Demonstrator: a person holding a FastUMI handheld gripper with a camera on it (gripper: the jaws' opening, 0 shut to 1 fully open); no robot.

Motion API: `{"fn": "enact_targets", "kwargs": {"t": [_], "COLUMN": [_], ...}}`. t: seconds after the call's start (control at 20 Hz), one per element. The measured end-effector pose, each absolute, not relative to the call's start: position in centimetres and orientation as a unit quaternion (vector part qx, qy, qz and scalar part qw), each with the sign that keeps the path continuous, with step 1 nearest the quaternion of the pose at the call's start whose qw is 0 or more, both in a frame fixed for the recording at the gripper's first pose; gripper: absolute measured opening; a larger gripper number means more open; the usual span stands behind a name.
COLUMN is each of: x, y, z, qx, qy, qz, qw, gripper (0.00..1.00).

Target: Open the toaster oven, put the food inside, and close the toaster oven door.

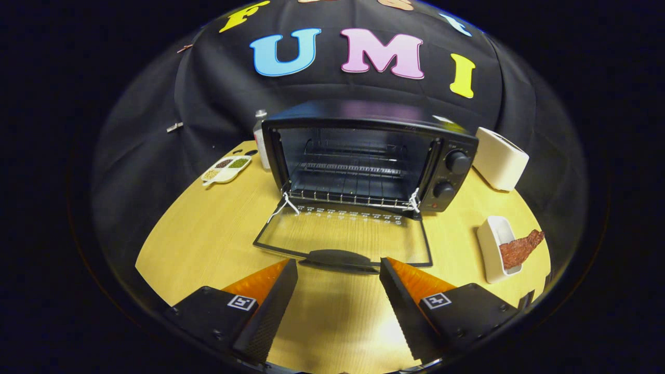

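Note:
A black toaster oven [363, 156] stands at the back of the yellow wooden table [208, 244], with a wire rack [353, 179] inside. Its glass door [345, 236] is swung fully down and lies flat on the table, the door handle [340, 258] pointing toward me. My gripper [338, 267] hangs open just short of that handle, nothing between its fingers. The food, a reddish-brown strip of meat [519, 248], rests across a small white dish [496, 248] to the right of the door, beyond the right finger.
A white toaster-like box [500, 158] stands to the right of the oven. Left of the oven lie a white divided tray of spices [227, 169] and a small bottle [261, 137]. Black cloth walls close the booth behind.

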State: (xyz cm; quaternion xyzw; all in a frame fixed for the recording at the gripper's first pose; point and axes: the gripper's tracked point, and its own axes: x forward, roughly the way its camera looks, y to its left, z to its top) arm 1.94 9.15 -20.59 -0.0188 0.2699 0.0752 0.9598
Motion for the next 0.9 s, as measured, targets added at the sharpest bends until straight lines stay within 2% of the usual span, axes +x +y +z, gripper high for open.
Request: {"fn": "enact_targets", "kwargs": {"t": [0.4, 0.9], "x": [3.4, 7.8], "y": [0.8, -10.5], "z": [-12.2, -7.9], "qx": [-0.012, -0.026], "qy": [0.193, 0.164], "qz": [0.039, 0.065], "qw": [0.980, 0.984], "gripper": [0.99, 0.99]}}
